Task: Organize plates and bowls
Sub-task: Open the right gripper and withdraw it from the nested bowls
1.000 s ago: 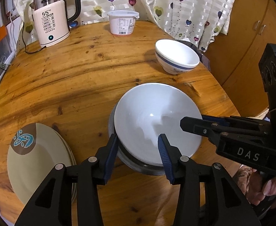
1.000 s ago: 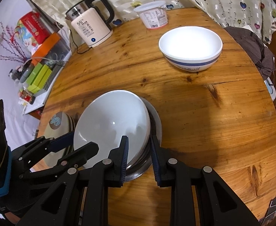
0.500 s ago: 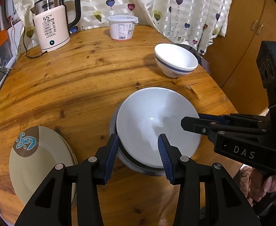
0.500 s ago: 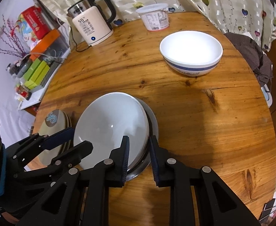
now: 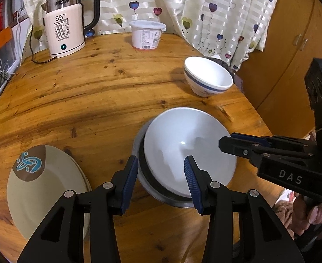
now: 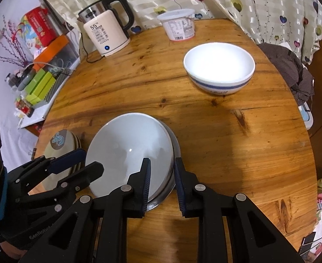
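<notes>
A white bowl (image 5: 182, 135) sits tilted inside a steel bowl (image 5: 139, 142) near the front of the round wooden table (image 5: 95, 100). My left gripper (image 5: 160, 177) is shut across the stack's near-left rim, one pad outside the steel wall and one inside the white bowl. My right gripper (image 6: 162, 175) is shut on the right rim of the same two bowls (image 6: 125, 140). It also shows at the right of the left wrist view (image 5: 226, 139). A white bowl with a blue band (image 6: 219, 65) stands alone at the far right. Cream plates with a brown-and-blue motif (image 5: 44, 188) are stacked at the front left.
An electric kettle (image 5: 64, 32) with its cord and a lidded white tub (image 5: 146, 35) stand at the back by the heart-print curtain. Boxes and clutter (image 6: 40, 79) fill a shelf on the left. A dark cloth (image 6: 292, 72) hangs off the table's right edge. A wooden cabinet (image 5: 292, 43) stands to the right.
Almost nothing: both grippers keep the same hold on the bowl rims. Both views have tipped a little, so the far bowl sits slightly lower in frame.
</notes>
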